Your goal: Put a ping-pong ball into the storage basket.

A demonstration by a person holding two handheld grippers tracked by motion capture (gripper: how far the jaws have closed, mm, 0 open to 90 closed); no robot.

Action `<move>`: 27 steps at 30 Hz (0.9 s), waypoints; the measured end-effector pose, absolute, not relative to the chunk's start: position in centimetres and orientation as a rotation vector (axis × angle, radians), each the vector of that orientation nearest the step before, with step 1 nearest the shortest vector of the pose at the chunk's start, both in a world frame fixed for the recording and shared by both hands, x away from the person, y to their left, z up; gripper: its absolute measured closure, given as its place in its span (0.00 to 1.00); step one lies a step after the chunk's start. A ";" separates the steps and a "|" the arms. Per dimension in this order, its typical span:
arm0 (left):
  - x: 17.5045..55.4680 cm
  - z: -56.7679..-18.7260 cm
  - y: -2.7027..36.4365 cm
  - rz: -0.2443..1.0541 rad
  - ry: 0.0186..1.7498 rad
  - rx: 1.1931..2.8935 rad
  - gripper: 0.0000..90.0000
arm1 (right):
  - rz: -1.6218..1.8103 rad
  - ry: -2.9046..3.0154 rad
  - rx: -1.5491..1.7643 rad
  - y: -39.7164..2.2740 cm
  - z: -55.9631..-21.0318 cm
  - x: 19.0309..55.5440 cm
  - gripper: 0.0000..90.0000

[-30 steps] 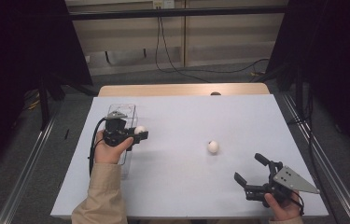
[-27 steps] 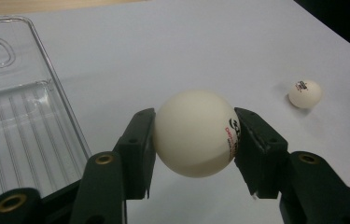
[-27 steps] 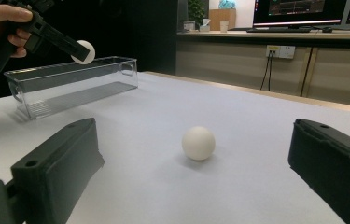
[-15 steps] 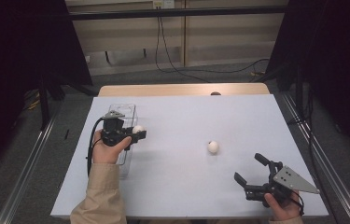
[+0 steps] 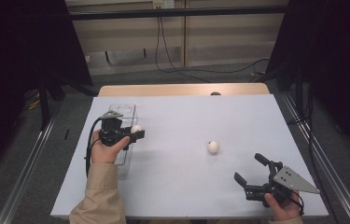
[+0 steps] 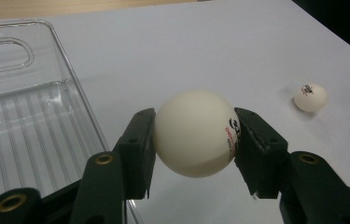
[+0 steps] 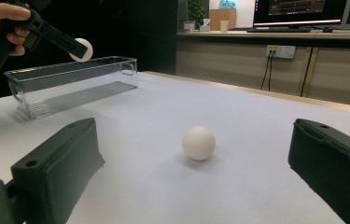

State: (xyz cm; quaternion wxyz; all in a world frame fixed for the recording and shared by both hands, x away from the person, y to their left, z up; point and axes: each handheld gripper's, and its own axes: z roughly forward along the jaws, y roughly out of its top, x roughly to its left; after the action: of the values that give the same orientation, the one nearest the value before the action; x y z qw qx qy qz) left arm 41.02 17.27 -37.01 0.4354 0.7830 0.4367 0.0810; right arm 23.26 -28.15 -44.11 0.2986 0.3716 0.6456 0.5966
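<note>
- Gripping a white ball (image 6: 196, 133) between both pads, the left gripper (image 5: 134, 135) hangs just beside the clear tray (image 6: 18, 126).
- Right gripper (image 5: 251, 169) rests low on the table (image 5: 186, 112), jaws wide apart, nothing between.
- Second ball (image 7: 199, 143) lies ahead of those jaws, well apart from the left gripper.

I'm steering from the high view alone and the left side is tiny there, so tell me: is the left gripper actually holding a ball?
Observer: Yes. The left gripper is shut on a ball, both pads pressing its sides.
Operator: Any markings on it?
Observer: Red and black print sits beside one pad; too blurred to read.
Operator: Is it over the bin?
Observer: From the right gripper view it hangs above the bin, near its rim, not inside.
Operator: And the right gripper?
Observer: The right gripper is open, jaws wide, with the second ball on the table ahead, untouched.
</note>
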 end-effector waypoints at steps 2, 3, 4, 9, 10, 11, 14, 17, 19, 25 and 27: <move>41.0 -37.0 17.3 0.207 1.090 1.949 0.57 | 1.585 1.715 0.987 -28.1 -44.1 23.3 0.02; 41.0 -37.0 17.4 0.208 1.092 1.947 0.57 | 1.585 1.715 0.987 -28.1 -44.1 23.3 0.02; 41.0 -37.0 17.4 0.209 1.094 1.947 0.57 | 1.584 1.715 0.987 -28.2 -44.1 23.3 0.02; 41.0 -37.0 17.7 0.216 1.100 1.945 0.57 | 1.584 1.715 0.987 -28.2 -44.1 23.3 0.02; 41.0 -37.0 17.7 0.218 1.100 1.941 0.57 | 1.584 1.715 0.987 -28.2 -44.1 23.3 0.02; 41.0 -37.0 17.7 0.222 1.105 1.938 0.57 | 1.585 1.715 0.987 -28.2 -44.1 23.3 0.02; 41.0 -36.9 17.9 0.222 1.105 1.939 0.57 | 1.584 1.717 0.986 -28.1 -44.1 23.3 0.02; 41.0 -37.0 18.0 0.223 1.107 1.936 0.57 | 1.580 1.719 0.982 -28.2 -44.1 23.3 0.02; 41.0 -37.0 18.0 0.223 1.108 1.939 0.57 | 1.583 1.716 0.987 -28.1 -44.1 23.3 0.02; 41.0 -36.9 18.2 0.228 1.114 1.933 0.57 | 1.580 1.719 0.983 -28.2 -44.1 23.3 0.02; 41.0 -36.9 18.2 0.230 1.112 1.935 0.57 | 1.580 1.719 0.982 -28.2 -44.1 23.3 0.02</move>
State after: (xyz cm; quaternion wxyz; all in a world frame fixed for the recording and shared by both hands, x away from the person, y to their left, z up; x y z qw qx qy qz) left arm 41.01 18.21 -36.92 0.4342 0.7769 0.4465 0.0924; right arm 23.26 -28.16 -44.12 0.2995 0.3700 0.6474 0.5952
